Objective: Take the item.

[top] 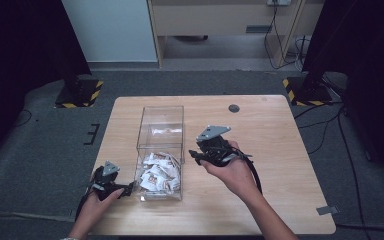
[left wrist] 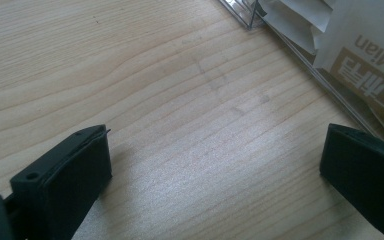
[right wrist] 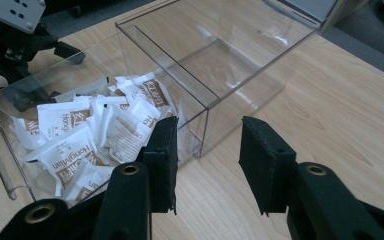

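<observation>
A clear plastic box stands on the wooden table, its drawer pulled out toward me. The drawer is heaped with several white-and-brown sachets. My left gripper rests low at the drawer's left front corner, jaws wide open over bare wood; sachets show behind the drawer's clear wall at upper right. My right gripper hovers just right of the box, pointing at it. Its jaws stand apart with nothing between them, in front of the box's side wall and the sachets.
The table has a round cable hole at the back. Two dark stands with yellow-black striped bases flank it on the carpet. A wooden cabinet stands behind.
</observation>
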{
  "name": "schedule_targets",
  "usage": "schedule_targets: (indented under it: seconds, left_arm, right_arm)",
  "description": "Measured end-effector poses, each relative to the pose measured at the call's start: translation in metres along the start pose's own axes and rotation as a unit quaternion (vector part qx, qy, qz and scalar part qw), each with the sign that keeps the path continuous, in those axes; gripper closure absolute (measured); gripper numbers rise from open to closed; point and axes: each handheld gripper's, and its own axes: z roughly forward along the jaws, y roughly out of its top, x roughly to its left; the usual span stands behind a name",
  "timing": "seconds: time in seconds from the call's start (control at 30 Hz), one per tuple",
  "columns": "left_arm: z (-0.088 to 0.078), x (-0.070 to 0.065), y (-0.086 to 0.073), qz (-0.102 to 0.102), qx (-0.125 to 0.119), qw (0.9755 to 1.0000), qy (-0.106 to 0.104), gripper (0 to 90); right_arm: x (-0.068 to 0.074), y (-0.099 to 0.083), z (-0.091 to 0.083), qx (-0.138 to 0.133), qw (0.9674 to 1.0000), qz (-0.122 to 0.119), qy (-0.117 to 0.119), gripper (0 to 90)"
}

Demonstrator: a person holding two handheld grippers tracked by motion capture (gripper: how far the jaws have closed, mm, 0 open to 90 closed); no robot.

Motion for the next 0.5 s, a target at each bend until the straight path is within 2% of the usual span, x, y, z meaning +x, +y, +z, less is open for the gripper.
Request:
schedule_targets:
  seconds: [0.27,0.5]
  left_arm:
    - [0.000,0.000,0.000,0.000,0.000,1.0000,0.000,0.0]
    - [0.000,0.000,0.000,0.000,0.000,1.0000,0.000,0.0]
  right_arm:
    - [0.017,0.006,0.017,0.004,0.9995,-0.017,0.025,65.1]
    - [0.037,0.009,0.034,0.005,0.9980,-0.034,0.053,70.4]
